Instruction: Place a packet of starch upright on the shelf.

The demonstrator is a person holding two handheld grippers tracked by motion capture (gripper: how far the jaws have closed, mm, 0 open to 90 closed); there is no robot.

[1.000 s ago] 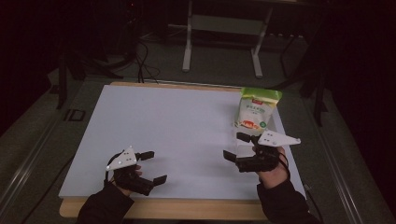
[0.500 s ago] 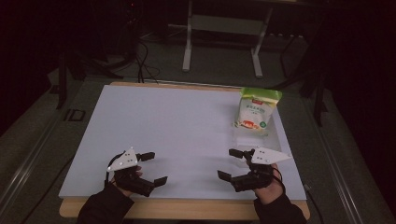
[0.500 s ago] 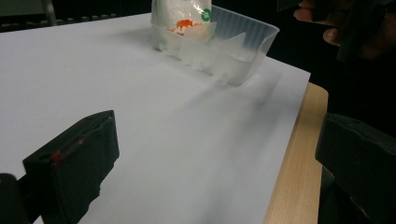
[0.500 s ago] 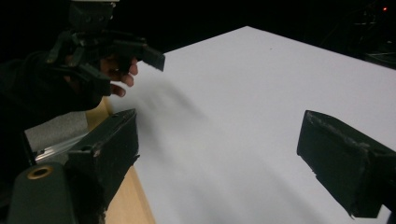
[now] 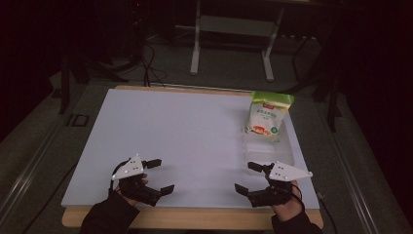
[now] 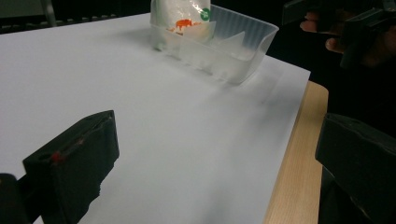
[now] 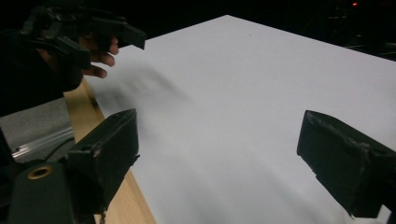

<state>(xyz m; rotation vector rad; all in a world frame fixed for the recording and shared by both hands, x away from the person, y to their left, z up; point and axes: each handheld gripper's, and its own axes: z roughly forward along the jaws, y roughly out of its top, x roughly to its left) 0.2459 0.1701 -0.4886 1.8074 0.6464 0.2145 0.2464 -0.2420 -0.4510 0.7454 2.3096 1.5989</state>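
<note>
A green and white food bag (image 5: pixel 268 114) stands upright at the far end of a clear plastic tray (image 5: pixel 271 154) on the right of the white sheet (image 5: pixel 185 131). My right gripper (image 5: pixel 247 178) hovers open and empty near the front edge, just short of the tray. My left gripper (image 5: pixel 160 176) is open and empty at the front left. In the left gripper view my left gripper (image 6: pixel 215 163) has its jaws wide apart, facing the tray (image 6: pixel 243 44) and bag (image 6: pixel 183 16). In the right gripper view my right gripper (image 7: pixel 224 158) is open over bare sheet.
The wooden table edge (image 5: pixel 195 218) runs just in front of both hands. Metal stand legs (image 5: pixel 197 46) and cables lie on the dark floor beyond the table. In the right gripper view the left gripper (image 7: pixel 79 30) is at the upper left, and the right gripper (image 6: pixel 341 21) is in the left gripper view's top right.
My right gripper has drawn back from the tray toward the front edge and slightly left. The left gripper has hardly moved. Bag and tray stay put.
</note>
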